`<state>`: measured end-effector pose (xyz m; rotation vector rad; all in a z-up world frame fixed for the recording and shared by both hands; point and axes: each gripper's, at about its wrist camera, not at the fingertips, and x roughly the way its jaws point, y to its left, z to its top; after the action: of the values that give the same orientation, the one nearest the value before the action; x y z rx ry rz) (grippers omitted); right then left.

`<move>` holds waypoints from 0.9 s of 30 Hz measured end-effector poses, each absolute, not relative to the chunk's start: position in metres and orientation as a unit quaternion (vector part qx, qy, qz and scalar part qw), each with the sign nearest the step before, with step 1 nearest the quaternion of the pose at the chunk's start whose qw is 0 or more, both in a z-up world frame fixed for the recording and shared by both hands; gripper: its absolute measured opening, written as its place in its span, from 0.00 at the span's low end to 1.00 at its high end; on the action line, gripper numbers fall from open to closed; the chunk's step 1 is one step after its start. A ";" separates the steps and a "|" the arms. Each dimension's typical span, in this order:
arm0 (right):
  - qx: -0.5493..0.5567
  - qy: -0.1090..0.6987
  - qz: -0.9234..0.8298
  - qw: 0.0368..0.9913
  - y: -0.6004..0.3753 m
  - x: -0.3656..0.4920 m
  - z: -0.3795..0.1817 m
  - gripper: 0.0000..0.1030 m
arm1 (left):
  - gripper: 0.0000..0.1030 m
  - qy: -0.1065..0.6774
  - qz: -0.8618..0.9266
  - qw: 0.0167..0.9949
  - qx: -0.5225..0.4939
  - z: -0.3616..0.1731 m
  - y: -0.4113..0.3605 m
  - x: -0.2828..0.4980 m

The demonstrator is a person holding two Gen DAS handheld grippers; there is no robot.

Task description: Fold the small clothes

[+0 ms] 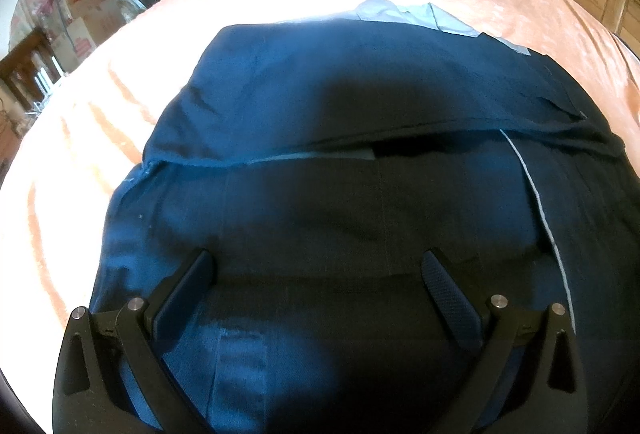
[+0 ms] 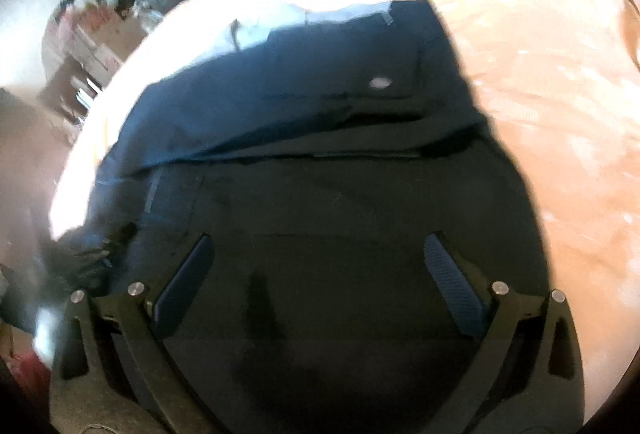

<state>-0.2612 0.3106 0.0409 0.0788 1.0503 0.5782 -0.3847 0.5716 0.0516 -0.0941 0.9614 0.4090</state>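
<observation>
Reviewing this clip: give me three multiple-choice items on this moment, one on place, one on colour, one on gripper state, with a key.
1. Where does the dark blue garment lie?
A. on a wooden chair
B. on the peach bedspread
C. in a cardboard box

2. What colour is the cloth peeking out at the garment's far edge?
A. red
B. yellow
C. light blue

3. How do the left gripper and right gripper stand?
A. both open
B. both shut on the garment
C. only the left open

Key: B, peach cover surrounds it; C, pale blue strip shows; A, fingers stand wide apart in both wrist views.
</observation>
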 end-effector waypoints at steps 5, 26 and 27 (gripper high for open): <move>0.032 0.483 0.249 0.839 0.268 -0.294 0.047 1.00 | 1.00 0.454 0.207 0.866 -0.034 0.054 0.559 -0.400; 0.027 0.485 0.304 0.819 0.212 -0.326 0.029 0.97 | 0.93 0.366 0.165 0.882 -0.247 0.133 0.637 -0.545; 0.033 0.483 0.301 0.822 0.203 -0.329 0.031 0.96 | 0.93 0.366 0.161 0.882 -0.249 0.134 0.643 -0.556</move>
<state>-0.3286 0.2028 0.0311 0.0711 1.0278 0.6404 -0.5564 0.6428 0.1343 -0.5195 0.7620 0.3359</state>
